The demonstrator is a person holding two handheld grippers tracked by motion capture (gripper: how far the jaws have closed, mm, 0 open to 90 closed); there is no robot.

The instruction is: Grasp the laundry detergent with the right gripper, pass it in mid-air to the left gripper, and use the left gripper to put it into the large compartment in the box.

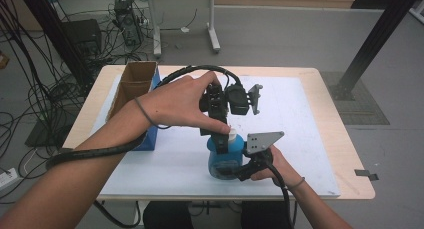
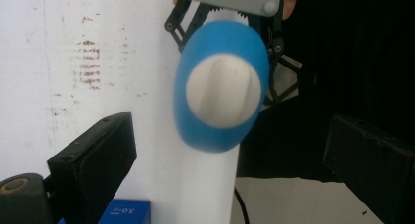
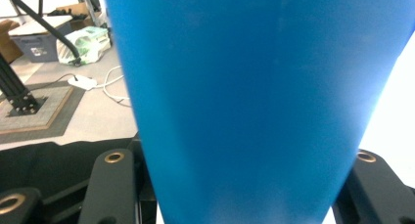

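Right gripper view: a blue bottle [image 3: 254,101] stands between the jaws of the right gripper [image 3: 244,185], its smooth body spanning the frame from top to bottom and narrowing downward. Both black jaws, each bearing a brass rivet, sit against its sides at lower left and lower right. Upper left: grey floor [image 3: 98,111], a white cable [image 3: 115,87], a grey bin [image 3: 36,45], a black frame post [image 3: 14,89] on a mat.
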